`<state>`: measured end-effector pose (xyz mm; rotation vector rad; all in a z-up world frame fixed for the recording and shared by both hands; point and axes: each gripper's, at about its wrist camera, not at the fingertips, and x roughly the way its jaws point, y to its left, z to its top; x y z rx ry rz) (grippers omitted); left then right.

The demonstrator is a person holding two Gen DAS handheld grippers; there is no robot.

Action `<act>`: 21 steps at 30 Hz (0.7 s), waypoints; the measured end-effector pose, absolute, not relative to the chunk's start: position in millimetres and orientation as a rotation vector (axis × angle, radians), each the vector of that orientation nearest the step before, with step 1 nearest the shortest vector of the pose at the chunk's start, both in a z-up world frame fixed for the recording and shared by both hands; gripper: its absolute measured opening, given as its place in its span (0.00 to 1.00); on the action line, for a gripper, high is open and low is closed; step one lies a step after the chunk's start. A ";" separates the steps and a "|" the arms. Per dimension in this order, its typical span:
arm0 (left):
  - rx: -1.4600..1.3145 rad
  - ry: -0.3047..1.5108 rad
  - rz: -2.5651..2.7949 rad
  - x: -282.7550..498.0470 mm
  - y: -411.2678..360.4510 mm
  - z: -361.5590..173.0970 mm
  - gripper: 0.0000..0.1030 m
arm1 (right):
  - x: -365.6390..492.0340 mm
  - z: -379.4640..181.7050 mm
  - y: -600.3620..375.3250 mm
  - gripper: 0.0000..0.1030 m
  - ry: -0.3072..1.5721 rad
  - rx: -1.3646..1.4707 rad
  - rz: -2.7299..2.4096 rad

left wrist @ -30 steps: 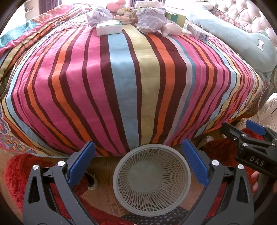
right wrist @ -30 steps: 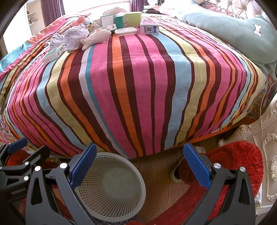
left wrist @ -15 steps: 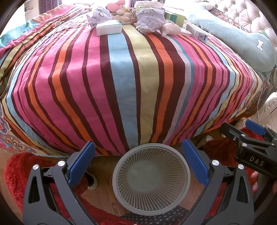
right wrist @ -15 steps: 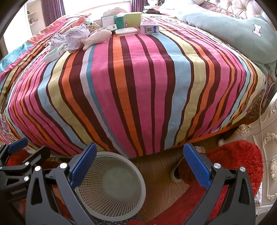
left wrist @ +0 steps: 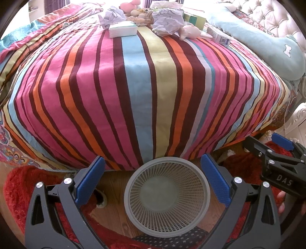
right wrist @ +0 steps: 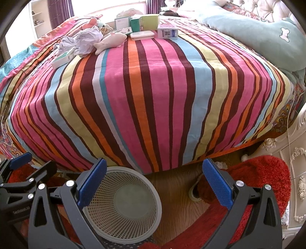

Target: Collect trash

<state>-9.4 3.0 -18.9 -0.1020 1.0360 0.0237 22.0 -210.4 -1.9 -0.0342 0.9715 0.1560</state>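
You hold both grippers, left gripper point(left wrist: 153, 176) and right gripper point(right wrist: 155, 178), jaws wide open and empty above the mesh bin point(left wrist: 167, 193) at six o'clock, so next reach toward twelve o'clock for the crumpled paper point(left wrist: 167, 22) across the striped bed point(left wrist: 133, 86).

Home bedroom: bed w/ striped blanket point(left wrist: 145, 92) fills center, tufted headboard point(left wrist: 267, 17) at 1 o'clock, teal pillow point(right wrist: 264, 38) at 2, red shag rug point(right wrist: 264, 178) on wood floor at 4, curtains point(right wrist: 59, 13) at 11.
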 end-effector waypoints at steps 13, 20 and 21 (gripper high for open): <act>-0.149 0.747 0.115 61.6 51.9 42.4 0.94 | 91.3 68.5 -235.8 0.94 0.618 0.047 0.235; -0.191 0.753 0.221 155.4 77.9 48.3 0.94 | 214.7 64.2 -222.1 0.94 0.686 -0.032 0.187; -0.199 0.756 0.223 161.3 82.8 48.3 0.94 | 224.6 60.0 -222.2 0.94 0.698 -0.040 0.193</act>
